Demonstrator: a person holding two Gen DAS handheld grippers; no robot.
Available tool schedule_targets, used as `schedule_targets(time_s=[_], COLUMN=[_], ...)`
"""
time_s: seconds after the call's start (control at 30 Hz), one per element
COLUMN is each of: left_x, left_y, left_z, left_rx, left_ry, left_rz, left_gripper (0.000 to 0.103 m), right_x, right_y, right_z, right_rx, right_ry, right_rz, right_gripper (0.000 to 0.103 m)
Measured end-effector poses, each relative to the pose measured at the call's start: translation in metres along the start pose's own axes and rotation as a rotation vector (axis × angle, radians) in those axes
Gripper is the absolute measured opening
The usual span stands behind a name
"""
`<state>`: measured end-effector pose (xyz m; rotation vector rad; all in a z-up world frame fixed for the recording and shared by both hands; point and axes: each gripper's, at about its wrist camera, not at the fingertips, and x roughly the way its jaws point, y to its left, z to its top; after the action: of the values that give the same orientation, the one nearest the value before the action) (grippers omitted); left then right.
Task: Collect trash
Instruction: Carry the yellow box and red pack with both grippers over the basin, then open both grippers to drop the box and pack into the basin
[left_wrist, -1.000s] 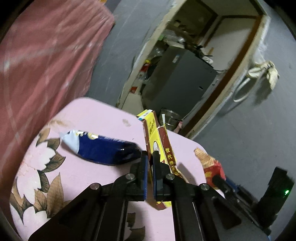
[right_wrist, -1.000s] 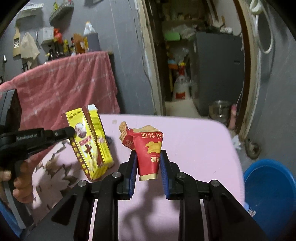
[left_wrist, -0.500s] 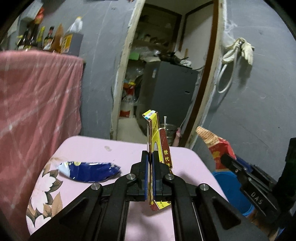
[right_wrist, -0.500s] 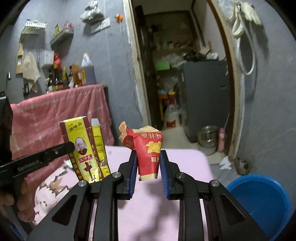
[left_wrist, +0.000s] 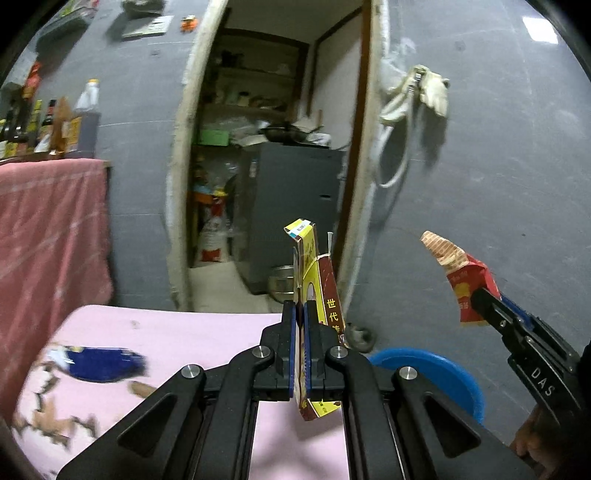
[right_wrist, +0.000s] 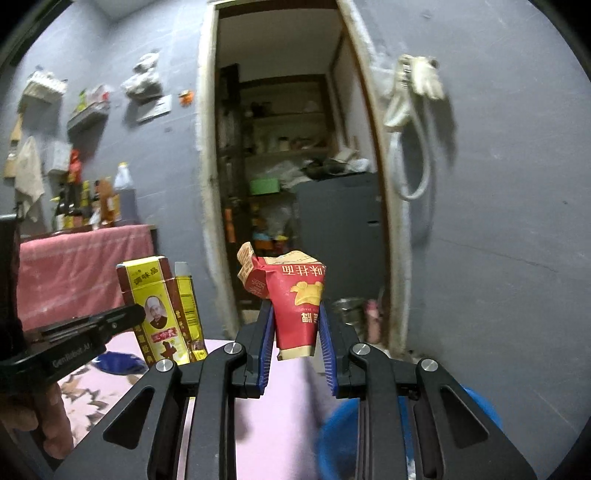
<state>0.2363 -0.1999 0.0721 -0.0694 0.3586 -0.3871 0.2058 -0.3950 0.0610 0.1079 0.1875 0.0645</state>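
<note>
My left gripper (left_wrist: 300, 332) is shut on a flattened yellow and red carton (left_wrist: 320, 288), held upright in the air above the pink table (left_wrist: 177, 332). The same carton (right_wrist: 159, 314) shows at the left of the right wrist view, in the left gripper (right_wrist: 125, 317). My right gripper (right_wrist: 296, 343) is shut on a crumpled red paper packet (right_wrist: 297, 295), also lifted off the table. That packet (left_wrist: 465, 280) appears at the right of the left wrist view, in the right gripper (left_wrist: 484, 299). A blue foil wrapper (left_wrist: 99, 363) lies on the table at the left.
A blue basin (left_wrist: 436, 373) stands on the floor past the table's right edge, below both grippers. An open doorway (left_wrist: 266, 166) with a grey cabinet and a metal pot lies ahead. A pink-covered counter (left_wrist: 48, 221) with bottles stands at the left.
Both grippers have lifted and swung right with the carton and the red packet. The table has dropped lower in view and the blue basin has come under the grippers.
</note>
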Motion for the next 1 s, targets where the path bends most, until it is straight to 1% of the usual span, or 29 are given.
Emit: schedule_targets(time_s=[0.07,0.2,0.33,0.43,0.53,0.7,0.83,1.0], left_x=[0.011,0.031,0.049,0.066,0.078,0.102,0.114,0.127], left_y=[-0.020,-0.058,-0.089,-0.108,-0.120,-0.132,-0.131,-0.130], left_z=[-0.003,-0.009,-0.021,-0.032,-0.042,-0.057,-0.068,-0.076], left_rx=[0.004,0.029,0.065,0.080,0.087,0.098,0.079,0.089], left_ry=[0.005,0.020,0.041,0.080,0.119,0.204,0.258,0.315], left_rz=[-0.034,-0.078,-0.111,-0.133,-0.145,-0.145,-0.156,-0.170], left_gripper=[0.002,0.002,0.002,0.002,0.002,0.002,0.002,0.003], right_x=[-0.006,-0.019,-0.029,-0.031,-0.031,-0.028,-0.026,-0.021], right_y=[-0.017,-0.052,-0.086,-0.105,-0.119,-0.140,-0.146,-0.144], right_z=[-0.001,-0.007,-0.018,-0.028,-0.036,-0.050,-0.057,-0.060], right_rx=[0.014,0.029,0.067,0.089,0.108,0.169,0.185,0.188], right_ry=[-0.002,0.003,0.031,0.063,0.099,0.164,0.196,0.228], right_rz=[-0.036,-0.120,-0.171,-0.198,-0.221,-0.226,-0.226,-0.226], right_gripper=[0.021,0.021,0.021,0.021,0.021,0.022,0.022,0.024])
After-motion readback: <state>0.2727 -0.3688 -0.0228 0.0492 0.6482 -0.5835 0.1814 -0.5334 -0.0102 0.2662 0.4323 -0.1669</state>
